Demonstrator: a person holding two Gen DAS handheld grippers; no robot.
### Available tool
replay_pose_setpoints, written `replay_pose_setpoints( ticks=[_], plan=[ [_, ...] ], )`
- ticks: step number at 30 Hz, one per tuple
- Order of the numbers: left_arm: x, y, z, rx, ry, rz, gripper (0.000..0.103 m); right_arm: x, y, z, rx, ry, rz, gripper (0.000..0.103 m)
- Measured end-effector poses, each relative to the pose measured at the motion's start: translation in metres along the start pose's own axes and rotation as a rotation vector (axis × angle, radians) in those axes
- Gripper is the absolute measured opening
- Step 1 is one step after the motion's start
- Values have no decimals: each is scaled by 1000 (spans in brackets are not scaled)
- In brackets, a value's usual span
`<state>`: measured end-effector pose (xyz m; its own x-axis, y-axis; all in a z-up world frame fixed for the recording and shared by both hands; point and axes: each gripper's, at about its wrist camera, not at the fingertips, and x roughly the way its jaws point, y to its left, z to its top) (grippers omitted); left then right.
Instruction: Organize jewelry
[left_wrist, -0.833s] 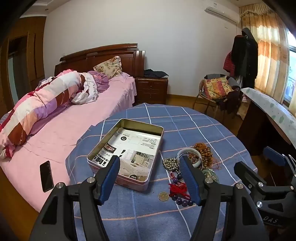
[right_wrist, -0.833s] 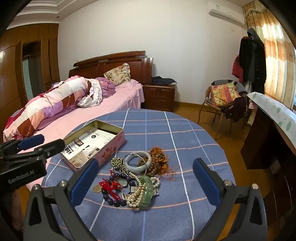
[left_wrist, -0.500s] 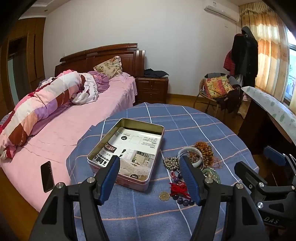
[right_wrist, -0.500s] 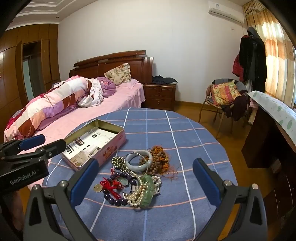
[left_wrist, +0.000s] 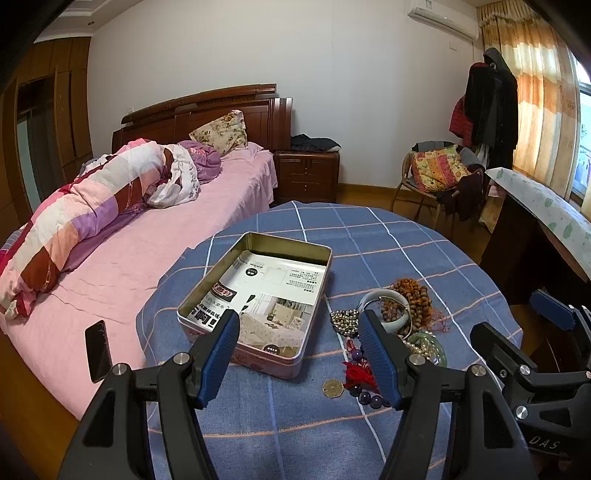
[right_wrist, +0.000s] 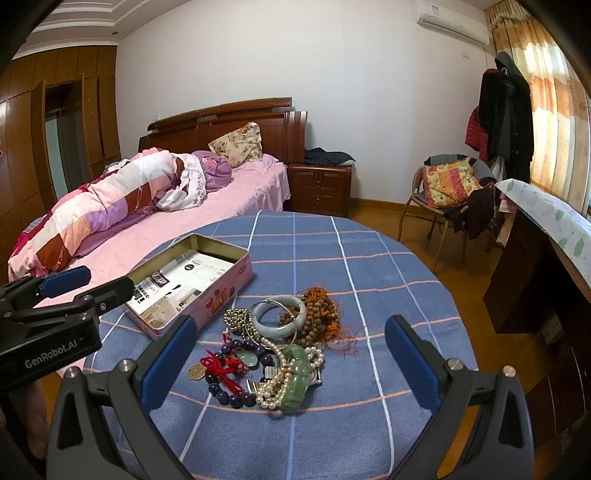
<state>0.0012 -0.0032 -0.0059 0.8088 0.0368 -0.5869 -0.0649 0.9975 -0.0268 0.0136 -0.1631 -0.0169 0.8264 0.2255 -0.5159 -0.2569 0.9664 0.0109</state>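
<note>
Both grippers, left (left_wrist: 299, 354) and right (right_wrist: 288, 363), hover with fingers spread, empty. The jewelry heap (right_wrist: 273, 347) lies tangled on the bench beside the tin (right_wrist: 192, 280); light, slippery strands, so I'd pinch the stiff bangle (right_wrist: 279, 317) first.

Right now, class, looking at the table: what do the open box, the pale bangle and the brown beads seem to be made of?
Open box: thin metal, probably tin; dull golden inner walls, pink printed outside, printed paper lining.
Pale bangle: smooth, glossy, grey-green; looks like jade or glass, cannot tell which.
Brown beads: matt, grainy; likely wood or seeds, on frayed orange thread.
</note>
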Motion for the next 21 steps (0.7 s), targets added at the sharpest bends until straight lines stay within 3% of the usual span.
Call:
replay_pose_setpoints(
  ticks=[21],
  plan=[
    [1, 2, -2, 2, 4, 0, 67, 3, 1, 1, 0, 7, 6, 103]
  ],
)
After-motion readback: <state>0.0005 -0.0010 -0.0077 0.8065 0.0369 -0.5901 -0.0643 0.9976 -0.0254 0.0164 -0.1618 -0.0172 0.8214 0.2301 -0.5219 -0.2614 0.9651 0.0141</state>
